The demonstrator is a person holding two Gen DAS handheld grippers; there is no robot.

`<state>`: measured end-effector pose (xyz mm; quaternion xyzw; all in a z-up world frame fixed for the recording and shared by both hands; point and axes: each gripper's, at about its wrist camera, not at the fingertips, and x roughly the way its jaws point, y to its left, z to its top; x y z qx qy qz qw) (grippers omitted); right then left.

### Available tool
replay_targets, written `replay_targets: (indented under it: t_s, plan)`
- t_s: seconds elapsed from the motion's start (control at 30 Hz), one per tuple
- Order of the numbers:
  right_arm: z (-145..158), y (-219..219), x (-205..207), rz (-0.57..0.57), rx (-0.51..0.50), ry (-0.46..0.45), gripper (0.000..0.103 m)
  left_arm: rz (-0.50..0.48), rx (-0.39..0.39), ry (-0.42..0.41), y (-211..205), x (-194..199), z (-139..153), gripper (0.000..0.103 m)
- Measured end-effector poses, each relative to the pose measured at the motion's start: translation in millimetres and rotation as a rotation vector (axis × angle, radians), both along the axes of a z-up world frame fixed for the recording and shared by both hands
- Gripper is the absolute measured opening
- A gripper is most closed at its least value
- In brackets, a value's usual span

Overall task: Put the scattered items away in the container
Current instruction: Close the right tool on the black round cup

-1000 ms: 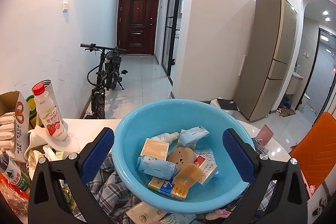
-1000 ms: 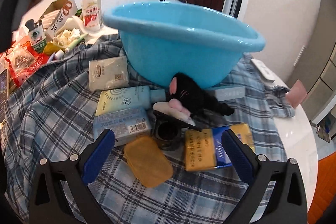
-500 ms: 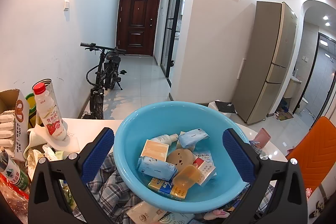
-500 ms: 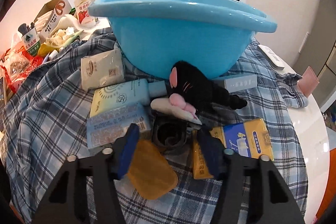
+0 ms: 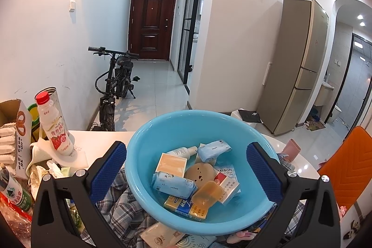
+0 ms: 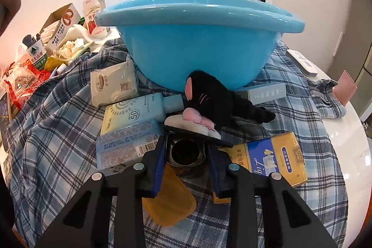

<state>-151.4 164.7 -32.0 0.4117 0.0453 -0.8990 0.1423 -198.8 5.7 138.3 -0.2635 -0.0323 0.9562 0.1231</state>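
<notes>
Right gripper (image 6: 186,158) clamped on small black compact (image 6: 186,151); jaws had just closed onto it, pads pressed against both its sides. Compact lay on plaid cloth (image 6: 58,131) in front of blue basin (image 6: 197,48), just before black plush toy (image 6: 216,104), between barcode pack (image 6: 125,148) and yellow-blue box (image 6: 272,159). Left gripper (image 5: 186,169) held wide apart above basin, grasping nothing. Basin already held several packets.

Your left gripper (image 5: 186,174) hangs with jaws wide apart over the blue basin (image 5: 148,199), which holds packets and boxes. A strawberry drink bottle (image 5: 54,124) stands near the table's left edge.
</notes>
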Motion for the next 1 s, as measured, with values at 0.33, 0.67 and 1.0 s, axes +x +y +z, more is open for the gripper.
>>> replay_targets:
  t_s: [0.33, 0.67, 1.0]
  plan:
    - [26, 26, 26, -0.014, -0.119, 0.074, 0.033, -0.016, -0.033, 0.013, 9, 4, -1, 0.103]
    - [36, 72, 62, -0.106, -0.159, 0.123, 0.033, -0.05, -0.085, 0.063, 31, 25, 7, 0.103]
    - [27, 94, 76, -0.148, -0.207, 0.151, 0.033, -0.127, -0.186, 0.082, 38, 91, -16, 0.103]
